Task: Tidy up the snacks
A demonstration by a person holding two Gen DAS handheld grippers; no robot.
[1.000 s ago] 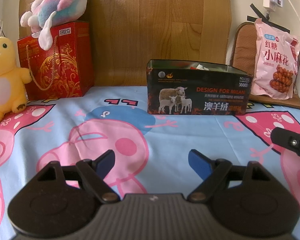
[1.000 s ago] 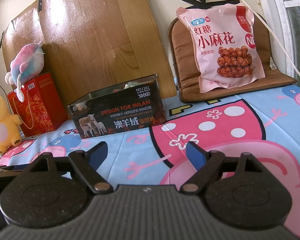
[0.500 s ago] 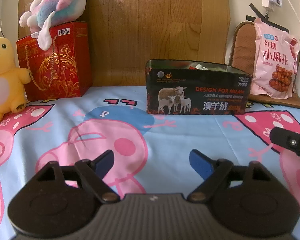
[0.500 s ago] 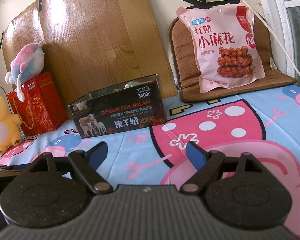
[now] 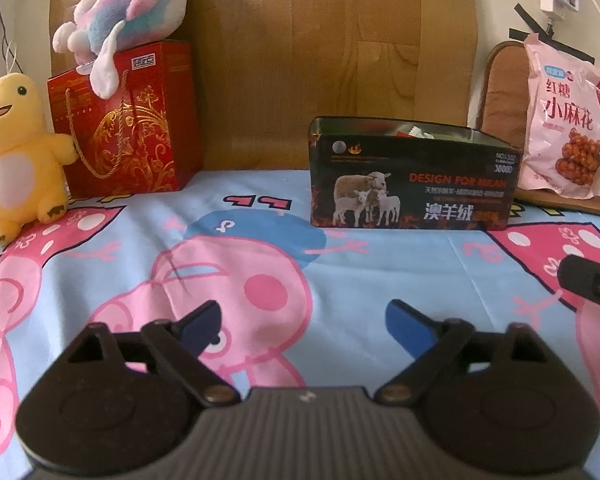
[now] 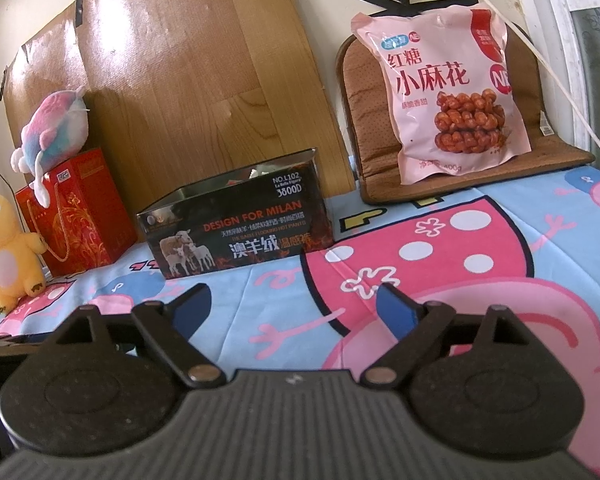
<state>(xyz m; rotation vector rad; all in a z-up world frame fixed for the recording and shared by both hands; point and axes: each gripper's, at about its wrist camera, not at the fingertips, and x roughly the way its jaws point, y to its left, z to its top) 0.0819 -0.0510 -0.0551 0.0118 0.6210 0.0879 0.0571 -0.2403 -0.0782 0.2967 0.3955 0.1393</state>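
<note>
Pink snack bag (image 6: 444,92) stands upright against the brown seat cushion (image 6: 364,148) at the far right of the bed, well apart from both of your grippers. The dark tin box (image 5: 412,180) with the sheep picture sits open on the cartoon bedsheet (image 5: 260,248), in front of the wooden board (image 5: 332,40); some wrapped things show over its rim, but you cannot tell what they are.

Your left gripper (image 5: 304,320) hovers low over the sheet with nothing between its blue pads (image 5: 410,326); its jaws have just been opening wider. Your right gripper (image 6: 292,304) has also just been opening and it holds nothing.

At the left, the red gift bag (image 5: 128,120) stands against the board with a pink and blue plush fish (image 5: 128,8) lying on top. The yellow plush toy (image 5: 16,152) stands just beside it.
</note>
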